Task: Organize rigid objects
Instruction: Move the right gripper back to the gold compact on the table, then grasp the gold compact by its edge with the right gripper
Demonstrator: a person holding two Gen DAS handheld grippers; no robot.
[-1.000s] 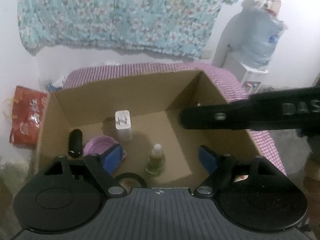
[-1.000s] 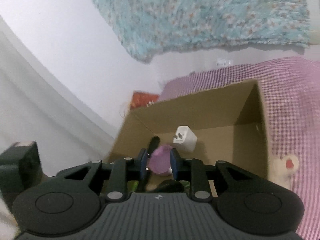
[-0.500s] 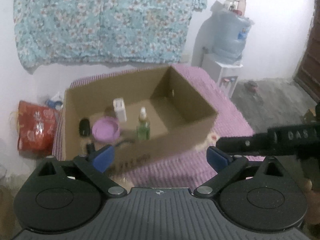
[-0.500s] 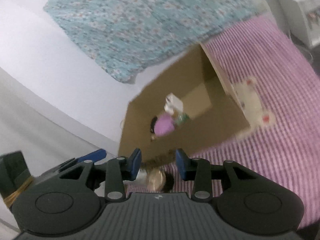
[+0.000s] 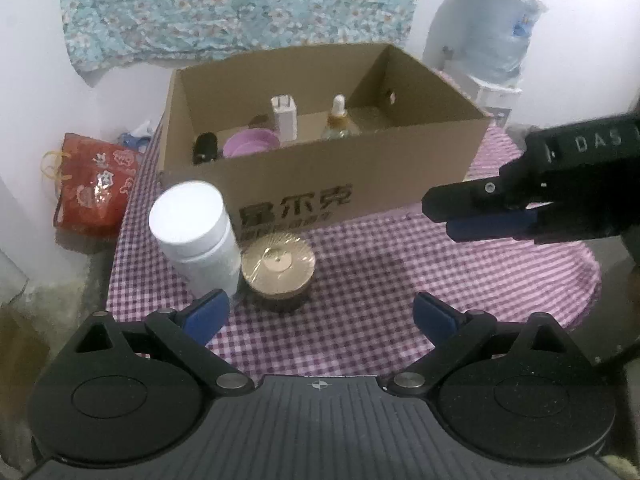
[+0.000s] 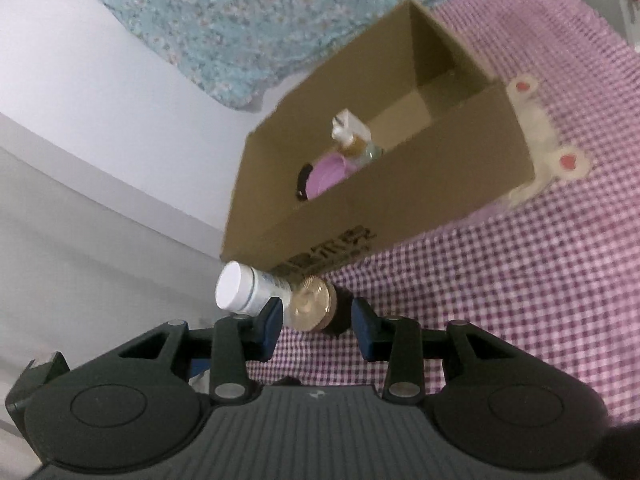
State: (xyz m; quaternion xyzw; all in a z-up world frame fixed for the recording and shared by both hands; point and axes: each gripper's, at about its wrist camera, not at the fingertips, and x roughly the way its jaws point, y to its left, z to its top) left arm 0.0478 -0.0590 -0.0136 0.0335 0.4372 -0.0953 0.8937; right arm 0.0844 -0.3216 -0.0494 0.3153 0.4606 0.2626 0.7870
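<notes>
An open cardboard box (image 5: 320, 184) stands on the checked cloth. In it are a black item (image 5: 205, 146), a purple lid (image 5: 250, 144), a white charger (image 5: 285, 118) and a dropper bottle (image 5: 338, 118). In front of the box's left corner a white bottle (image 5: 196, 236) and a gold-lidded jar (image 5: 278, 270) stand touching. My left gripper (image 5: 320, 316) is open wide just short of them, holding nothing. My right gripper (image 5: 440, 218) hovers at the right, partly open and empty. In its own view the right gripper (image 6: 317, 322) frames the jar (image 6: 314, 306) farther ahead.
A pink checked cloth (image 5: 400, 264) covers the small table, which drops off at the left and right edges. A red bag (image 5: 96, 188) sits on the floor at the left. A water dispenser (image 5: 492, 40) stands behind right. A cream plush (image 6: 540, 136) lies by the box's right end.
Both grippers have drawn back out of the box to the near side of the table. The left jaws have widened and the right jaws have parted. The white bottle and jar came into view.
</notes>
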